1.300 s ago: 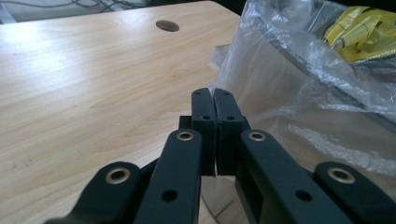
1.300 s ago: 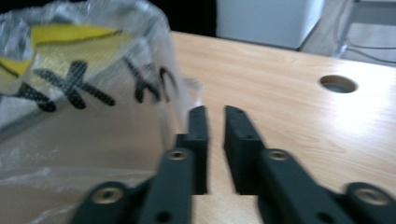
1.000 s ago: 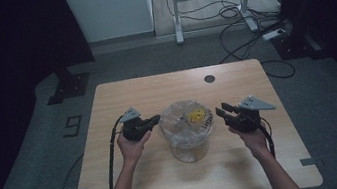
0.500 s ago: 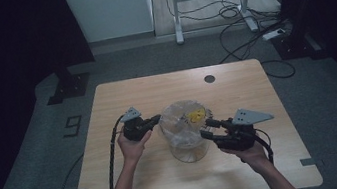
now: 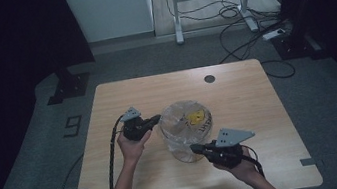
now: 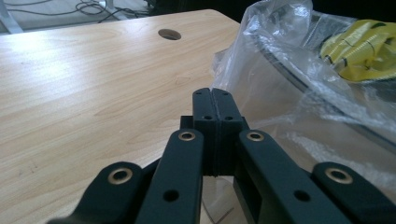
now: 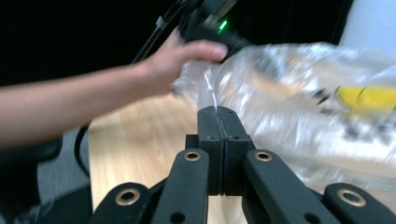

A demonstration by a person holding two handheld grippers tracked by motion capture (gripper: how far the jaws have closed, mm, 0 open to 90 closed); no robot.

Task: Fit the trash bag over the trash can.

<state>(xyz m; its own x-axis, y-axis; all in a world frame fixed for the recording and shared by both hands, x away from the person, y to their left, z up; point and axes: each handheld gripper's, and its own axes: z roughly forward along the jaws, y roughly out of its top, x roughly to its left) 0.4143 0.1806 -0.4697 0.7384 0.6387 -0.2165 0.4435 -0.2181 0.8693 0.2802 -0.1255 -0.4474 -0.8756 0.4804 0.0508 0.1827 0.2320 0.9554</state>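
A person seated at the near edge of a wooden table [image 5: 121, 96] works two hand-held grippers around a round container wrapped in a clear plastic bag [image 5: 182, 133], which stands near the middle of the table, a little toward the near edge. Something yellow [image 5: 194, 118] lies inside it.

The left gripper [image 5: 154, 121] sits just beside the bag's left side, its jaws pressed together. In the left gripper view [image 6: 215, 95] the tips meet at the bag's crinkled edge; whether any plastic is pinched between them cannot be told.

The right gripper [image 5: 195, 147] reaches the bag's near right side. Its jaws have just been closing and now stand together. In the right gripper view [image 7: 218, 112] a thin fold of plastic rises from the seam between the tips, so the gripper appears to hold the bag; that view is blurred.

A round hole [image 5: 209, 78] marks the table's far edge.
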